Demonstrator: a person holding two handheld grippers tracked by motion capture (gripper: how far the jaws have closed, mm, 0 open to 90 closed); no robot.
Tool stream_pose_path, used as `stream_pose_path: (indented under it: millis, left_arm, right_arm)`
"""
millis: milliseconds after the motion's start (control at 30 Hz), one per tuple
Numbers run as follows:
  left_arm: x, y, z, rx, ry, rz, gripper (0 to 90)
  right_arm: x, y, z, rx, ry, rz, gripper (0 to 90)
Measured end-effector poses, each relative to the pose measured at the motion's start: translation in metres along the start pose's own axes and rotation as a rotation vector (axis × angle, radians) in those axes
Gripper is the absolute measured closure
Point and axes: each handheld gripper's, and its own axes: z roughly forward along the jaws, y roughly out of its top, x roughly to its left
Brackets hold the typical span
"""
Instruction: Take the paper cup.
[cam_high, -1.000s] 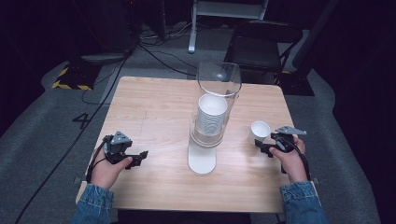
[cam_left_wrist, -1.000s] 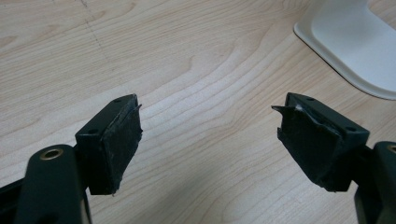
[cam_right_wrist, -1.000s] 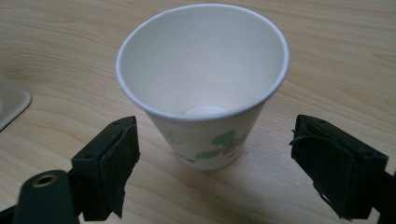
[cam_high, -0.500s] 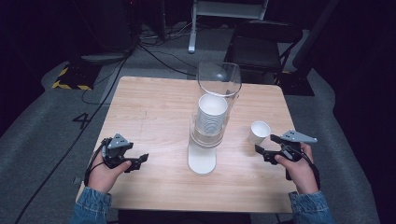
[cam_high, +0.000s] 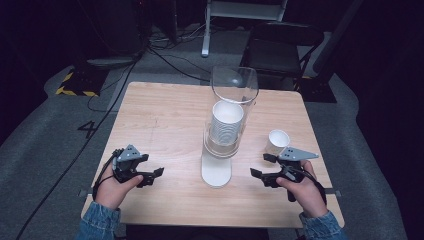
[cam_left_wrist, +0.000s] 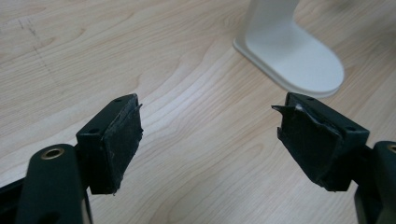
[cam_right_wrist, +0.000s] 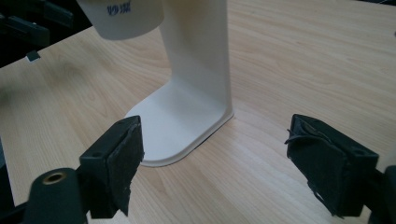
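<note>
Standing upright on the table (cam_high: 165, 107) at 1 o'clock from the right tool (cam_high: 264, 166), the paper cup (cam_high: 276, 142) looks light, thin-walled, easily crushed; grip gently mid-wall. Right tool's jaws, just narrowing, hold nothing; left tool (cam_high: 152, 176) gapes empty.

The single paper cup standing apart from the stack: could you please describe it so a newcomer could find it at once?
Start at the wooden table and find the tall clear cup dispenser at its centre. To the right of it, just beyond the right hand-held gripper, stands the single paper cup. It alone stands loose on the tabletop, upright with its mouth open, unlike the cups stacked in the dispenser.
</note>
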Motion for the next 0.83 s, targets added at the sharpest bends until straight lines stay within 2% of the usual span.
stream_pose_path:
  millis: [33,167,267,367,433,733,833]
  left_arm:
    - [0.001,-0.001,0.001,0.012,0.011,0.025,21.1]
    - [0.004,-0.006,0.006,0.05,0.023,0.041,20.8]
    - [0.006,-0.009,0.009,0.07,0.014,0.013,20.6]
    - [0.008,-0.013,0.011,0.097,0.014,-0.009,19.5]
    - [0.008,-0.014,0.011,0.102,0.02,-0.014,19.5]
    - [0.008,-0.014,0.012,0.11,0.013,-0.011,19.0]
    - [0.008,-0.014,0.012,0.119,0.014,-0.003,18.7]
  right_arm:
    - [0.001,-0.002,0.004,0.006,-0.002,-0.007,20.1]
    - [0.006,-0.006,0.014,0.029,0.012,-0.018,21.0]
    - [0.012,-0.009,0.02,0.038,0.018,-0.028,24.0]
    - [0.017,-0.013,0.03,0.044,-0.009,-0.054,26.7]
    - [0.019,-0.016,0.036,0.05,-0.015,-0.051,26.2]
    - [0.019,-0.025,0.048,0.082,-0.021,-0.06,23.9]
    - [0.018,-0.026,0.049,0.076,-0.02,-0.064,26.7]
